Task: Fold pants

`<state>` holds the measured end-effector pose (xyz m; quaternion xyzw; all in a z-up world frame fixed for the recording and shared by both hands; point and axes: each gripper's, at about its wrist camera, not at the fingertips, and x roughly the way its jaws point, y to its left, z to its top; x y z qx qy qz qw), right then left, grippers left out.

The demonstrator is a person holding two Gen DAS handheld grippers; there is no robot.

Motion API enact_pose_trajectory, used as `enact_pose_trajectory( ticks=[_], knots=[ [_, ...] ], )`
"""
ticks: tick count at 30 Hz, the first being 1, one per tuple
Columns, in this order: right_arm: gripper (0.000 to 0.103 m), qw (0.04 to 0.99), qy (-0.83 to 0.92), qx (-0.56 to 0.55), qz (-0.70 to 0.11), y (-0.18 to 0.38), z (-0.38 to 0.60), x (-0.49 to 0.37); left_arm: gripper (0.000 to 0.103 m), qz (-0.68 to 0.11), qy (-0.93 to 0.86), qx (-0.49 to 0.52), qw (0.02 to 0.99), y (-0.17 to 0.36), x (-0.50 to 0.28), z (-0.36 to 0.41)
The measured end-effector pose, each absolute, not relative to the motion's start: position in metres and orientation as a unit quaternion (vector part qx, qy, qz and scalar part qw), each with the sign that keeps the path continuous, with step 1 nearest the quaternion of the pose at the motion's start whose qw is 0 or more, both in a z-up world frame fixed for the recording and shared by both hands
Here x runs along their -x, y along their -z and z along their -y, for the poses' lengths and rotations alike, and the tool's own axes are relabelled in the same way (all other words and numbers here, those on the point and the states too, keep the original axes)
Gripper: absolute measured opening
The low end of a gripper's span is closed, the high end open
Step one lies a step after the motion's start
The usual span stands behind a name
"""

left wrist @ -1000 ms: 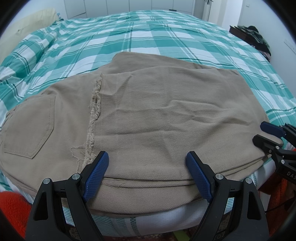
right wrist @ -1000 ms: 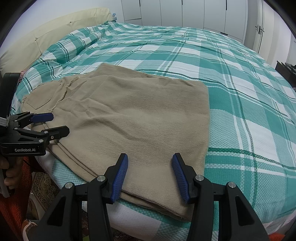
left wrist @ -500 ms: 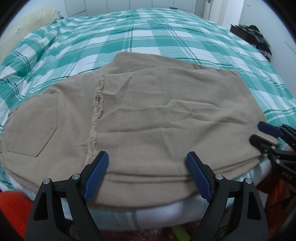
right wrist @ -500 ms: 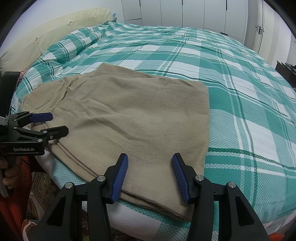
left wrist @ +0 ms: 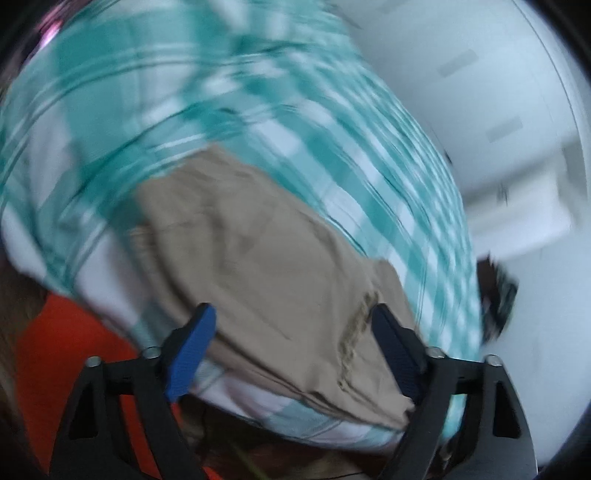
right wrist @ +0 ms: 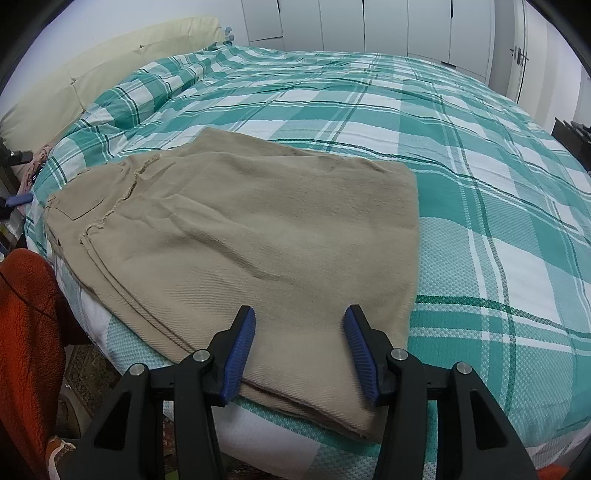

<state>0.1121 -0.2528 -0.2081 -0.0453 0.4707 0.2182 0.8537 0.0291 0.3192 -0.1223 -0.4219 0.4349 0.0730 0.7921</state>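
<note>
Nearest the right wrist camera, the right claw (right wrist: 300,345) stood released, its two blue-padded black fingers (right wrist: 239,354) spread apart with nothing between them, poised just over the near edge of the folded tan twill pants (right wrist: 240,243). The pants lay flat in a rough rectangle on the bed with the teal-and-white plaid cover (right wrist: 480,155), close to its near edge, with the back pocket and a frayed seam toward the left end. An orange fleece fabric (right wrist: 26,332) hung beside the bed at lower left. Farther back, a cream padded headboard (right wrist: 110,70) ran along the left, and white cupboard doors (right wrist: 388,26) lined the far wall. The left wrist view was heavily blurred and tilted; there the left claw (left wrist: 291,350) was likewise released, its blue pads wide apart and empty, hovering at the pants' (left wrist: 258,258) frayed end near the bed's (left wrist: 258,92) edge, with orange fabric (left wrist: 74,350) below.
</note>
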Motion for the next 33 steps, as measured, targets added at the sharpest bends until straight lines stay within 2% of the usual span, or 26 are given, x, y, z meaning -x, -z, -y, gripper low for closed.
enact_pose_trajectory(
  ticks=[4, 13, 15, 16, 17, 21, 25, 27, 30, 31, 33],
  knots=[
    [0.051, 0.854, -0.217, 0.047, -0.47, 0.208, 0.254, -0.113, 0.062, -0.438, -0.083, 0.462, 0.767, 0.149, -0.028, -0.342],
    [0.051, 0.855, -0.215, 0.047, -0.469, 0.209, 0.255, -0.114, 0.059, -0.458, -0.101, 0.473, 0.745, 0.184, -0.043, -0.35],
    [0.051, 0.856, -0.215, 0.047, -0.469, 0.209, 0.255, -0.114, 0.048, -0.446, -0.094, 0.476, 0.752, 0.184, -0.047, -0.351],
    [0.051, 0.856, -0.215, 0.047, -0.469, 0.209, 0.255, -0.114, 0.032, -0.448, -0.098, 0.475, 0.751, 0.185, -0.049, -0.353],
    [0.051, 0.856, -0.215, 0.047, -0.469, 0.209, 0.255, -0.114, 0.0, -0.451, -0.106, 0.472, 0.75, 0.185, -0.049, -0.354],
    [0.051, 0.855, -0.215, 0.047, -0.469, 0.209, 0.256, -0.114, 0.001, -0.436, -0.104, 0.463, 0.765, 0.168, -0.031, -0.352],
    [0.051, 0.856, -0.214, 0.047, -0.468, 0.21, 0.256, -0.114, 0.003, -0.495, -0.143, 0.423, 0.745, 0.193, -0.031, -0.353],
    [0.052, 0.856, -0.215, 0.047, -0.468, 0.21, 0.256, -0.113, 0.005, -0.498, -0.147, 0.429, 0.739, 0.198, -0.032, -0.355],
    [0.052, 0.856, -0.214, 0.047, -0.468, 0.209, 0.256, -0.113, 0.02, -0.452, -0.146, 0.454, 0.754, 0.182, -0.02, -0.363],
    [0.052, 0.856, -0.214, 0.047, -0.468, 0.209, 0.256, -0.113, 0.043, -0.439, -0.15, 0.462, 0.756, 0.178, -0.015, -0.368],
    [0.052, 0.856, -0.214, 0.047, -0.468, 0.209, 0.256, -0.113, 0.068, -0.407, -0.174, 0.479, 0.759, 0.171, -0.003, -0.382]
  ],
)
